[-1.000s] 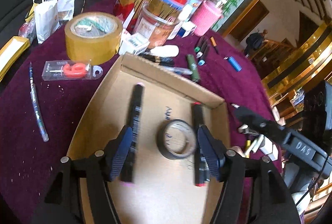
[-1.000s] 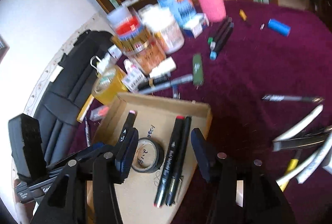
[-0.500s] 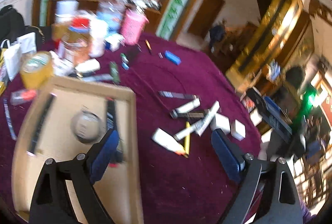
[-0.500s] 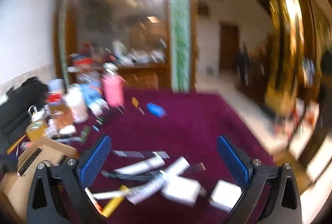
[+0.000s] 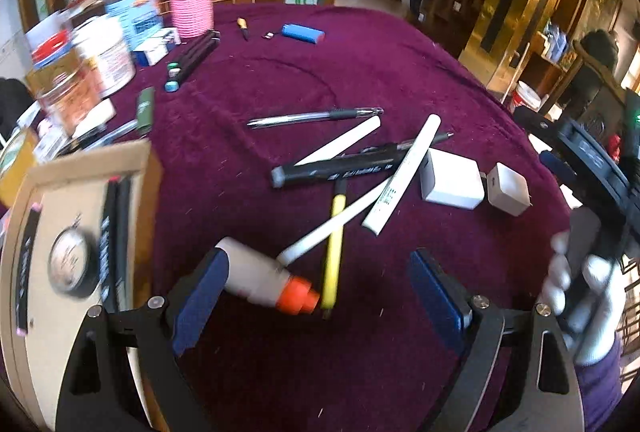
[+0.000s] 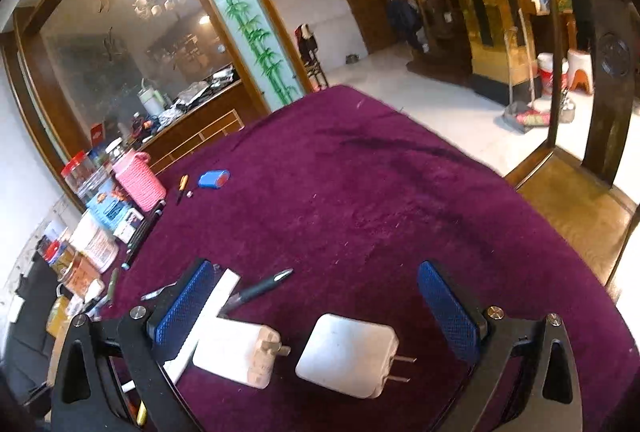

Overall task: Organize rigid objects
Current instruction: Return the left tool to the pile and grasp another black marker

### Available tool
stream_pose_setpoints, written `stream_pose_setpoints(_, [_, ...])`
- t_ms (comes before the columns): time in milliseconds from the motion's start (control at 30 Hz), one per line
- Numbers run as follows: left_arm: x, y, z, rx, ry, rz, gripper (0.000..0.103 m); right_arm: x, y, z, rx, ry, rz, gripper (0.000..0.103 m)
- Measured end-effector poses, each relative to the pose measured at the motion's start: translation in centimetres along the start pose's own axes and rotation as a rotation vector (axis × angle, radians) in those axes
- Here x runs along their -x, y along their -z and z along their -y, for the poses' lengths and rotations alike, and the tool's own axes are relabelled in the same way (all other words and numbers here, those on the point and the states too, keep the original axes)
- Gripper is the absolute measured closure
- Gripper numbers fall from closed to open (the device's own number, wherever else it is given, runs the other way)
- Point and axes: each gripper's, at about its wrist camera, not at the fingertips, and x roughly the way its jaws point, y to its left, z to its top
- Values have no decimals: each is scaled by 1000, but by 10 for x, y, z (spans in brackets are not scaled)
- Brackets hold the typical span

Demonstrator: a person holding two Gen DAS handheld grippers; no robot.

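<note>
Both wrist views have swung off the cardboard tray [image 5: 86, 167] onto maroon cloth [image 6: 360, 199]; I read left gripper [image 5: 316, 296] released over the glue bottle [image 5: 264, 278], right gripper [image 6: 320, 316] released around two chargers [image 6: 348, 354], visible closely only there.

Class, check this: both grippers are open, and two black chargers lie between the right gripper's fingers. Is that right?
Not quite. The two chargers are white, not black, as the right wrist view shows. The right gripper and left gripper are both open.
</note>
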Motion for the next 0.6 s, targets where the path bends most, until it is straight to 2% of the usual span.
stream_pose_setpoints(67, [-8, -16, 4, -20, 10, 7, 13, -2, 1, 3, -11, -20, -15, 1])
stream_pose_setpoints(133, [-19, -36, 14, -115, 10, 32, 13, -4, 1, 4, -16, -24, -25, 1])
stream_pose_setpoints(167, [-24, -41, 19, -163, -7, 39, 13, -5, 2, 5, -20, -27, -27, 1])
stream_pose_setpoints(200, [-32, -47, 26, -257, -53, 42, 13, -5, 2, 6, -25, -31, -28, 1])
stream_pose_setpoints(300, [-56, -50, 39, -426, -147, 2, 13, -6, 2, 8, -38, -34, -27, 1])
stream_pose_setpoints(367, [-70, -46, 43, -485, -167, -43, 24, -4, 2, 8, -38, -31, -28, 1])
stream_pose_setpoints(400, [-68, -45, 44, -475, -122, -41, 34, -5, 3, 7, -35, -31, -30, 1])
stream_pose_setpoints(433, [-66, -44, 43, -452, -77, -60, 61, -5, 3, 5, -30, -32, -34, 1])
stream_pose_setpoints(467, [-63, -43, 43, -432, -58, -67, 78, -6, 3, 4, -25, -32, -38, 1])
stream_pose_setpoints(600, [-49, -28, 50, -427, -6, -77, 88, -8, 4, -1, 2, -35, -48, 1])
